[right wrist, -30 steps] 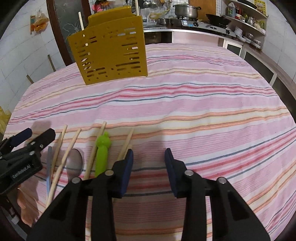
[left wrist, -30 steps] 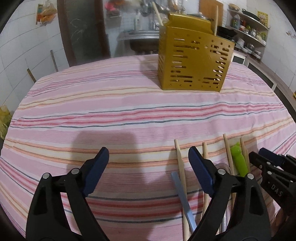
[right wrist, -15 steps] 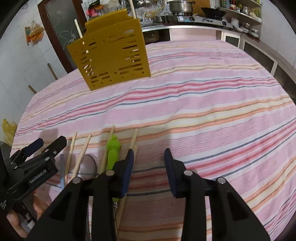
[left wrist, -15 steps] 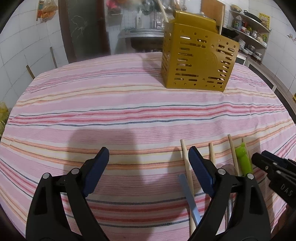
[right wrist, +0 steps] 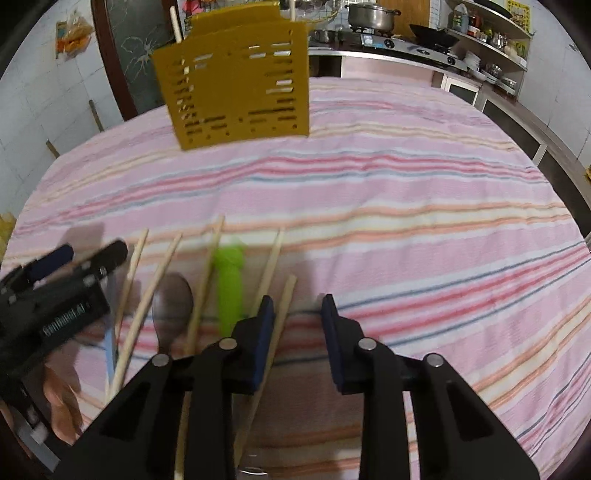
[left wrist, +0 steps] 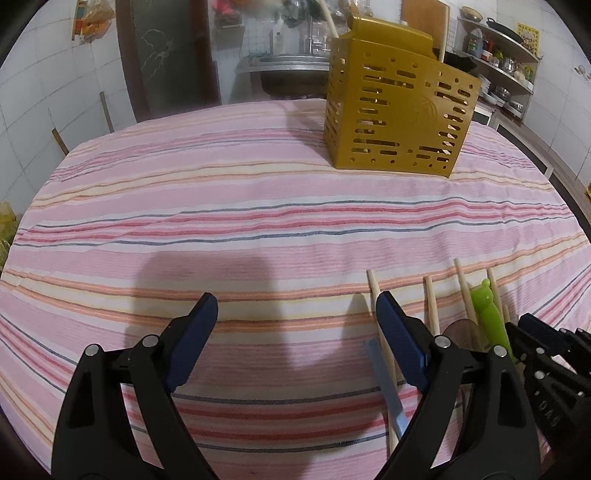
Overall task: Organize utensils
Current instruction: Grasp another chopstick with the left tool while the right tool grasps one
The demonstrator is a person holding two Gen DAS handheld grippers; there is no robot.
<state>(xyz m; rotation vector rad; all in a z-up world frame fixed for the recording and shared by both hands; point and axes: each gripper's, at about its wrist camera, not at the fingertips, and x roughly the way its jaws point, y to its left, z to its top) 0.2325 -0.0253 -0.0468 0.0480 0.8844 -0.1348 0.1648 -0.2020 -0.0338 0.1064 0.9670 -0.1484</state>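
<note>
**Hovering over a row of utensils, holder standing far across the cloth**

Hanging low over the near edge of the striped tablecloth point(left wrist: 258, 221): both grippers, angled downward. Left gripper point(left wrist: 297, 321) spread wide, nothing between its blue pads but bare cloth and shadow. Right gripper point(right wrist: 297, 317) much narrower and closing, with only cloth in the gap; no pad pressing on anything. Just outside its left pad point(right wrist: 264, 332), passing beside and under it, one wooden chopstick point(right wrist: 284, 306).

Laid side by side on the cloth, roughly parallel and pointing away toward the far side: several wooden chopsticks point(right wrist: 162, 269), a green-handled utensil point(right wrist: 229, 284), a metal spoon point(right wrist: 171, 299) with its bowl facing up, and a thin blue-grey handle point(left wrist: 386, 384) at the row's left end. Row sits between the two grippers, nearer the right one; from the left wrist view it runs just right of and partly behind the right-hand finger.

Standing upright well beyond, toward the far edge of the table: a mustard-yellow perforated utensil holder point(left wrist: 399, 118), with two pale sticks point(right wrist: 176, 24) poking out of its top. Well apart from the loose row.

Behind the table, blurred in part: a sink point(left wrist: 291, 64), a stove with a pot point(right wrist: 373, 16), shelves of kitchenware point(left wrist: 498, 48).
</note>
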